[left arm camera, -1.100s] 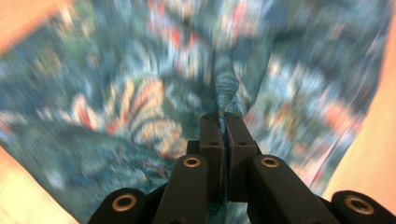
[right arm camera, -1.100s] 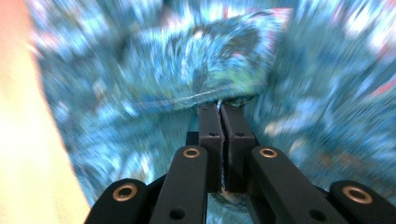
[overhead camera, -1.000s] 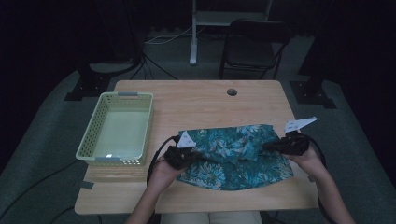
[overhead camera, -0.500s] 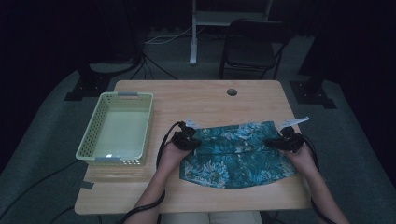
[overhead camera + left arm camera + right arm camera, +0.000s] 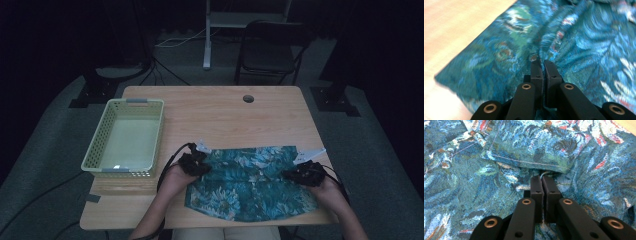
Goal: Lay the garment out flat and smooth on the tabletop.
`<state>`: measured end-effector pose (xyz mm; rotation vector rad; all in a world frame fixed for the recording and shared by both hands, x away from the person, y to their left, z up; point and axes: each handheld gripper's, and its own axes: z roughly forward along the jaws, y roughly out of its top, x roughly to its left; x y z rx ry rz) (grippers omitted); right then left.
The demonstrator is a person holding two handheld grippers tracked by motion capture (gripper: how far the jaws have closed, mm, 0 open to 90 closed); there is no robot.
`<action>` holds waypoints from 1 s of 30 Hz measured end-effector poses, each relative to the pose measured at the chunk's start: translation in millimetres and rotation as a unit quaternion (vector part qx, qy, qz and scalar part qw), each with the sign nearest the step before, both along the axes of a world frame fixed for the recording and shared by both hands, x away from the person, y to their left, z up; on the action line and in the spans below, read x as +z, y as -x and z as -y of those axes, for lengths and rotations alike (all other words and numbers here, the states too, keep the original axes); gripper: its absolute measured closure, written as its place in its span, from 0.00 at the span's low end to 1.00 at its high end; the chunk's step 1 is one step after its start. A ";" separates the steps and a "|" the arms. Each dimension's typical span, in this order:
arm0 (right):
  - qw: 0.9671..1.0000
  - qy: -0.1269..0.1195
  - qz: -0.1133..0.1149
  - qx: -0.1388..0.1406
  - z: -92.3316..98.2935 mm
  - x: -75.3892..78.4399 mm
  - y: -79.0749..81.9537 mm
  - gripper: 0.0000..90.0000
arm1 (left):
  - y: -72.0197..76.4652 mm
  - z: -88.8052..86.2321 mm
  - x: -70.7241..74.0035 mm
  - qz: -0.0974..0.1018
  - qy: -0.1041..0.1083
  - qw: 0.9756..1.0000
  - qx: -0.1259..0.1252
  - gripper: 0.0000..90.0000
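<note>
A teal cloth with a leaf print [image 5: 250, 185] lies spread on the near half of the wooden table [image 5: 225, 115], partly folded over itself. My left gripper [image 5: 202, 167] is at the cloth's left edge and my right gripper [image 5: 291, 175] at its right edge. In the left gripper view the gripper [image 5: 541, 62] is shut, with a ridge of cloth [image 5: 586, 37] bunched at the jaw tips. In the right gripper view the gripper [image 5: 541, 178] is shut on the cloth [image 5: 461, 182] just below a stitched hem.
A pale green perforated basket [image 5: 94, 150] stands empty at the table's left, its near end on a low wooden block [image 5: 125, 184]. A cable hole [image 5: 248, 98] sits near the far edge. A dark chair [image 5: 270, 50] stands behind the table.
Both hands have come down and toward the near edge with the cloth, which now lies lower and flatter on the table. The jaws have stayed shut.
</note>
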<state>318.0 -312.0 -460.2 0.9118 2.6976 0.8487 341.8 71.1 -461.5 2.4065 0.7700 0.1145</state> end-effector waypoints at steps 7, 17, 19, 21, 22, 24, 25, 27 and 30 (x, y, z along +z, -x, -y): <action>0.998 -0.048 0.030 -0.020 5.3 53.4 -24.6 0.97 | -31.3 -9.6 63.1 0.124 0.080 0.983 0.111 0.98; 0.958 -0.158 0.072 -0.228 20.3 132.8 -124.6 0.57 | -71.2 -17.0 75.9 0.140 0.095 0.962 0.216 0.61; 0.962 -0.149 0.052 -0.225 16.4 116.0 -125.3 0.55 | -64.5 -16.7 55.4 0.111 0.096 0.968 0.205 0.61; 0.963 -0.149 0.030 -0.223 13.1 96.6 -123.1 0.54 | -54.6 -16.0 37.4 0.088 0.098 0.971 0.201 0.58; 0.965 -0.144 0.019 -0.220 10.7 86.6 -121.6 0.52 | -49.0 -15.1 29.6 0.083 0.092 0.973 0.196 0.58; 0.969 -0.128 0.002 -0.212 5.0 68.1 -117.6 0.52 | -36.9 -14.1 17.6 0.079 0.079 0.977 0.184 0.57; 0.971 -0.119 -0.007 -0.207 2.2 59.9 -116.0 0.50 | -30.9 -14.8 13.5 0.078 0.078 0.977 0.180 0.57; 0.974 -0.106 -0.017 -0.201 -1.6 47.2 -112.1 0.50 | -17.7 -17.4 8.5 0.075 0.088 0.978 0.173 0.57; 0.975 -0.101 -0.020 -0.196 -4.1 37.6 -109.1 0.50 | 1.9 -21.6 4.6 0.083 0.108 0.976 0.169 0.54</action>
